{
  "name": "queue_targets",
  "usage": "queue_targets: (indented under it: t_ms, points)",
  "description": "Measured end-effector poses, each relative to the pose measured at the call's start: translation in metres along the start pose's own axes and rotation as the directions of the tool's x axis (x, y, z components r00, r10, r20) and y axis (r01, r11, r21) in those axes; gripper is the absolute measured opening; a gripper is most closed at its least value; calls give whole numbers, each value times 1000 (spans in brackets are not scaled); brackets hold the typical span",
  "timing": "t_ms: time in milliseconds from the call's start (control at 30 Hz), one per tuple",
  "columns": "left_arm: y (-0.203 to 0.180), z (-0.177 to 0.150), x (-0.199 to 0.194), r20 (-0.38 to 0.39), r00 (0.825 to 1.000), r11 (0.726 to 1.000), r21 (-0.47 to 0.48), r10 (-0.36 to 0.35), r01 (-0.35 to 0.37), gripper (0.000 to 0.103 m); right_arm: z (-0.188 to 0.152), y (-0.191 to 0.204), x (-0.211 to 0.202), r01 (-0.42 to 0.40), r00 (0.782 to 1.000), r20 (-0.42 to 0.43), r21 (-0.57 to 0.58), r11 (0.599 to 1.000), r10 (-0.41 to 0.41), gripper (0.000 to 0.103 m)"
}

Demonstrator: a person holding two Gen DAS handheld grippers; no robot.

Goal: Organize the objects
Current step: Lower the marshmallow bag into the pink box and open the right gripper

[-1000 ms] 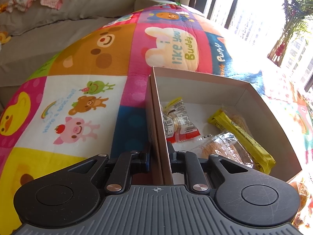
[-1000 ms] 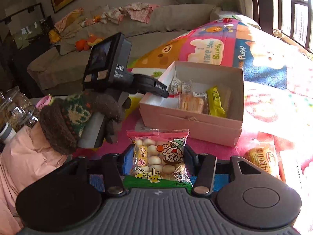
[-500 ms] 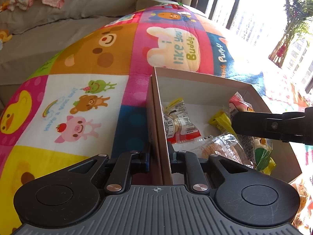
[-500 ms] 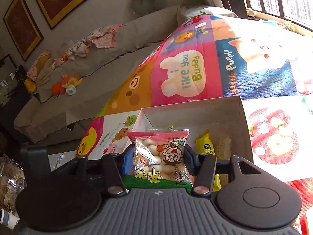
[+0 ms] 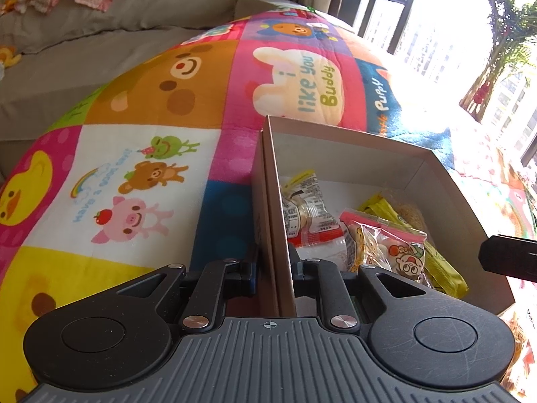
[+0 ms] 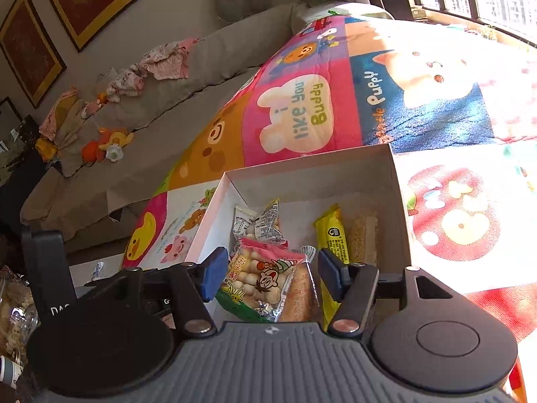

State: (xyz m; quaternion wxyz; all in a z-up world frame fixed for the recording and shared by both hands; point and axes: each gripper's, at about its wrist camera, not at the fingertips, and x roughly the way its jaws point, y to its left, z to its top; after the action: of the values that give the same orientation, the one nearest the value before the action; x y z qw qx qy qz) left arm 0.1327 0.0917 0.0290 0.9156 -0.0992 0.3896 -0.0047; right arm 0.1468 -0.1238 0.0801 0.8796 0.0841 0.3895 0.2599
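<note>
A cardboard box (image 5: 352, 141) (image 6: 302, 171) lies on a colourful cartoon blanket. My left gripper (image 5: 273, 268) is shut on the box's left wall. Inside the box lie a pink-topped snack bag of round biscuits (image 5: 386, 248) (image 6: 265, 278), a yellow bar wrapper (image 5: 436, 258) (image 6: 330, 235), a white and red packet (image 5: 308, 215) (image 6: 258, 221) and a clear-wrapped pastry (image 6: 298, 295). My right gripper (image 6: 268, 275) is open above the box, its blue pads (image 6: 211, 273) wide on either side of the snack bag, which lies loose on the other snacks.
The blanket (image 5: 134, 174) (image 6: 453, 208) spreads around the box. A grey sofa with clothes and soft toys (image 6: 107, 141) stands behind. Bright windows are at the right. Glass jars (image 6: 13, 309) stand at the far left of the right wrist view.
My right gripper has opened and let the snack bag drop into the box, then drawn back toward the box's right edge. My left gripper has kept its hold on the box wall.
</note>
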Motion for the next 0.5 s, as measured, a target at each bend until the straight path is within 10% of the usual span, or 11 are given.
queue_targets:
  t_ms: [500]
  points:
    - [-1, 0, 0, -1, 1000, 1000, -2, 5, -5, 17, -103, -51, -77, 349, 933, -8, -237, 907, -361, 81]
